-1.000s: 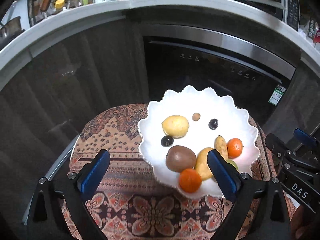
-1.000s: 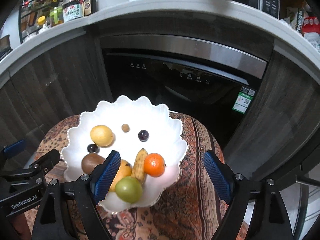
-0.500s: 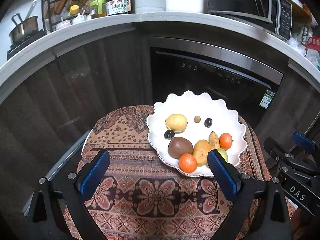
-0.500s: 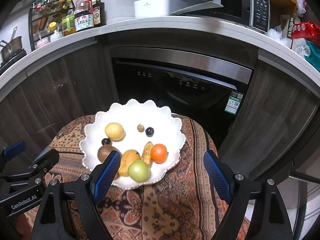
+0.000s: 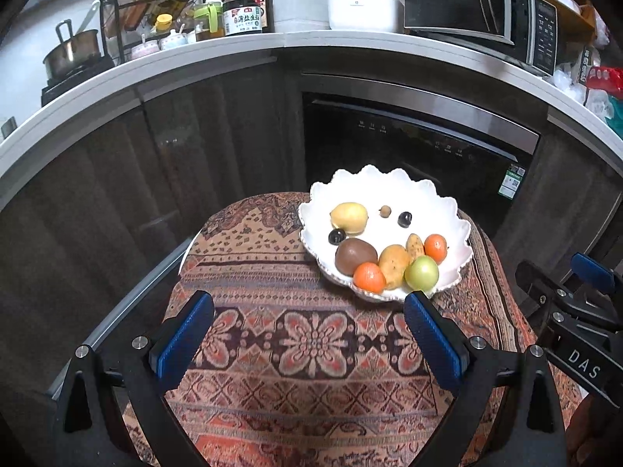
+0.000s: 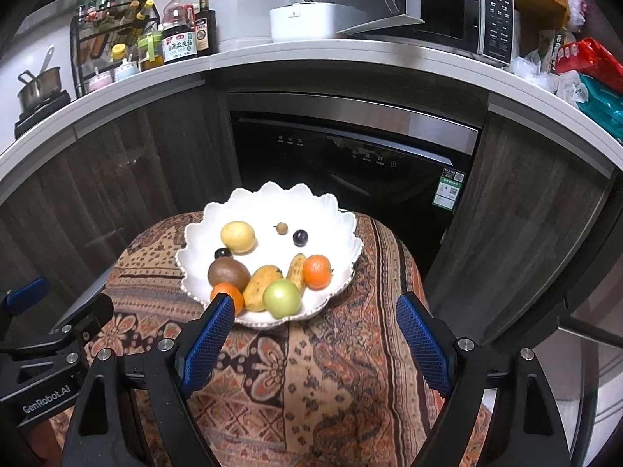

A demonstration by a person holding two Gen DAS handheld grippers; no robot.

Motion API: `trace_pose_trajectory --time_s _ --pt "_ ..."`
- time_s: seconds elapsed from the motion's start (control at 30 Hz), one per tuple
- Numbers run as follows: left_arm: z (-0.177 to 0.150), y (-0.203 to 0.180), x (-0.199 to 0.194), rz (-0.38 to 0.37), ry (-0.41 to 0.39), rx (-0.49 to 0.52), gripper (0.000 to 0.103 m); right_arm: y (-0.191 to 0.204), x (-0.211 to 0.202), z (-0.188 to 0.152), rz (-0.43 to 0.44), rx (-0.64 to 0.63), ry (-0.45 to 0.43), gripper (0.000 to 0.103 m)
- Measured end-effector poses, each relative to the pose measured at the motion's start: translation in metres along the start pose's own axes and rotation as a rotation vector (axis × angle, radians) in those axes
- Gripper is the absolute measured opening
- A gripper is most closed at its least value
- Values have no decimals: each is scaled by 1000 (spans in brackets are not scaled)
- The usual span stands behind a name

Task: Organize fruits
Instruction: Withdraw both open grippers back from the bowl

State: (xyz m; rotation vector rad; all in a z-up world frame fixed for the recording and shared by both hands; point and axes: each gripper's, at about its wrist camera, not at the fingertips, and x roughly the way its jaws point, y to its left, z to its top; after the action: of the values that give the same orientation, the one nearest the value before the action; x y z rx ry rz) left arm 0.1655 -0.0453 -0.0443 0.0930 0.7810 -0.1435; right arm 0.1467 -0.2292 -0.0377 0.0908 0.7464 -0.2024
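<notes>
Both tools are hanging above the patterned cloth point(image 5: 311, 334) that covers the small surface, and nothing sits between either pair of pads. The left hand-held gripper point(image 5: 307, 334) has its blue pads spread wide over bare cloth, short of the dish. The right hand-held gripper point(image 6: 315, 334) is spread just as wide, its left pad lined up in front of the near rim of the white scalloped plate point(image 6: 272, 198).

All the fruit is on that plate, at the far side of the cloth. In the right wrist view: a yellow lemon point(image 6: 237, 236) at the back left, a tiny brown longan point(image 6: 281, 228) and a dark grape point(image 6: 300, 236) behind the middle, and a 2nd dark grape point(image 6: 222, 253) just beside the lemon. Toward the front, a brown kiwi point(image 6: 227, 272), a yellow mango point(image 6: 261, 286), a green apple point(image 6: 282, 297) and a small banana-like fruit point(image 6: 296, 270) cluster close together. 2 oranges here: 1 at the right point(image 6: 317, 271), 1 at the near rim point(image 6: 227, 295), partly behind the right tool's pad.

Behind it all, a dark dishwasher front point(image 6: 350, 179) under a white countertop.
</notes>
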Motion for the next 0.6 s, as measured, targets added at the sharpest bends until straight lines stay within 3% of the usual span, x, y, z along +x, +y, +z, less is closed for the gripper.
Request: trace_pose_trajectory --time_s 0.4,0.6 --pt "-41 6 -33 10 38 2 100 3 -39 -35 22 4 1 86" --pt "-53 9 -48 39 20 9 100 6 -51 -50 36 -1 7 86"
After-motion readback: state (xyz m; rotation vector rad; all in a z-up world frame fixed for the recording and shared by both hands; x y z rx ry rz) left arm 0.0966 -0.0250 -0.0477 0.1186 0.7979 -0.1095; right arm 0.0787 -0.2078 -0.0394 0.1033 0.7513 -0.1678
